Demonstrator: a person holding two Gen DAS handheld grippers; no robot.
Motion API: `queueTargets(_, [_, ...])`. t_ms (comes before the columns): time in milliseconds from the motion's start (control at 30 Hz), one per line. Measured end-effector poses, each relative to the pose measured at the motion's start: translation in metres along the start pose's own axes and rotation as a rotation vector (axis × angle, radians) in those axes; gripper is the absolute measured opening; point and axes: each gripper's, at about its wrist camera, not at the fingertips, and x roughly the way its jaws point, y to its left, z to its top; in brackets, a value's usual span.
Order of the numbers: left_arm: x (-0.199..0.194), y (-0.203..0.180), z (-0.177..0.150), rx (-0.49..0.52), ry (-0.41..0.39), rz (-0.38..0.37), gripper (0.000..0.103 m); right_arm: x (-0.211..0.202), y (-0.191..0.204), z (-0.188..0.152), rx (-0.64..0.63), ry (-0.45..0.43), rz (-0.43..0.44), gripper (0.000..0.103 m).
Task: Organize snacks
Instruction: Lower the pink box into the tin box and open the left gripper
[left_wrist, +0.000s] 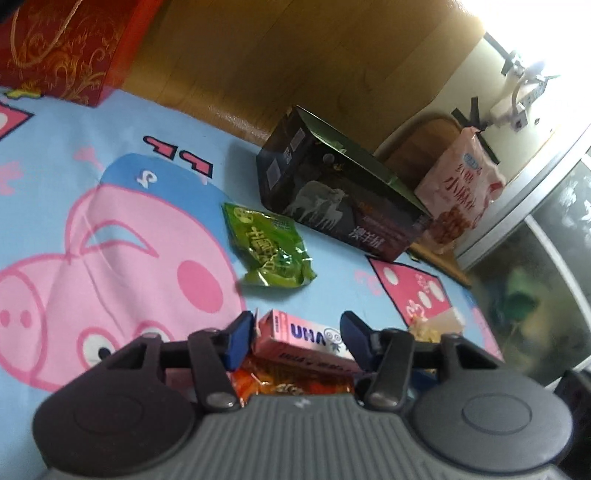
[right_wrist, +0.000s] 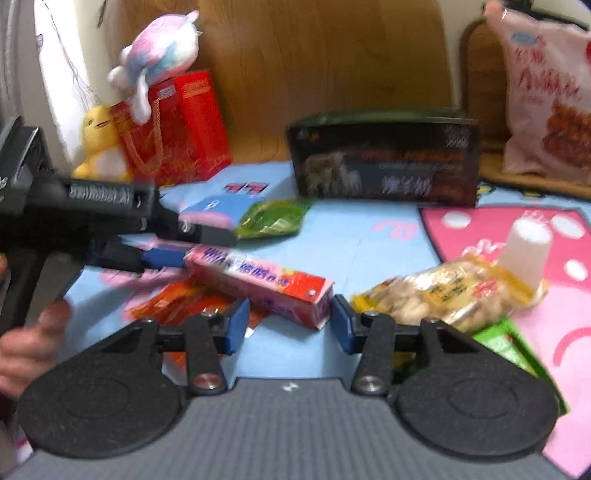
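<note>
A pink UHA candy box lies on the cartoon sheet, partly over an orange snack bag. My left gripper is open with its blue fingers on either side of the box; I cannot tell if they touch it. In the right wrist view the left gripper reaches the far end of the pink box. My right gripper is open and empty, with the box's near corner between its fingers. A green packet lies beyond, before a dark open box.
A pale bag of nuts and a green box lie at the right. A large pink snack bag leans at the back right. A red gift bag and plush toys stand at the back left against the wooden headboard.
</note>
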Motion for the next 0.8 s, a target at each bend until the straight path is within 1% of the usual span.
queueTargets(100, [-0.007, -0.001, 0.005, -0.018, -0.021, 0.004, 0.051, -0.003, 0.0, 0.003, 0.001, -0.014, 0.009, 0.047])
queueTargets(167, [-0.014, -0.004, 0.011, -0.027, -0.046, -0.006, 0.051, -0.008, 0.002, 0.007, 0.001, -0.037, 0.01, 0.046])
queueTargets(233, [-0.022, -0.013, 0.016, -0.005, -0.08, -0.018, 0.051, -0.013, 0.002, 0.012, -0.013, -0.075, 0.004, 0.046])
queueTargets(300, [-0.023, -0.023, 0.022, 0.016, -0.098, -0.016, 0.051, -0.014, -0.001, 0.02, -0.015, -0.096, -0.001, 0.046])
queueTargets(367, [-0.018, -0.032, 0.032, 0.028, -0.101, -0.02, 0.051, -0.012, -0.01, 0.031, -0.006, -0.109, -0.01, 0.046])
queueTargets(500, [-0.004, -0.049, 0.062, 0.05, -0.109, -0.046, 0.051, -0.013, -0.033, 0.062, 0.019, -0.162, -0.017, 0.046])
queueTargets(600, [0.011, -0.062, 0.081, 0.068, -0.125, -0.056, 0.052, -0.009, -0.047, 0.084, 0.009, -0.198, -0.04, 0.046])
queueTargets(700, [0.029, -0.072, 0.103, 0.084, -0.139, -0.055, 0.053, 0.001, -0.058, 0.105, -0.02, -0.209, -0.066, 0.046])
queueTargets(800, [0.047, -0.078, 0.119, 0.094, -0.136, -0.039, 0.053, 0.014, -0.074, 0.124, -0.012, -0.191, -0.073, 0.046])
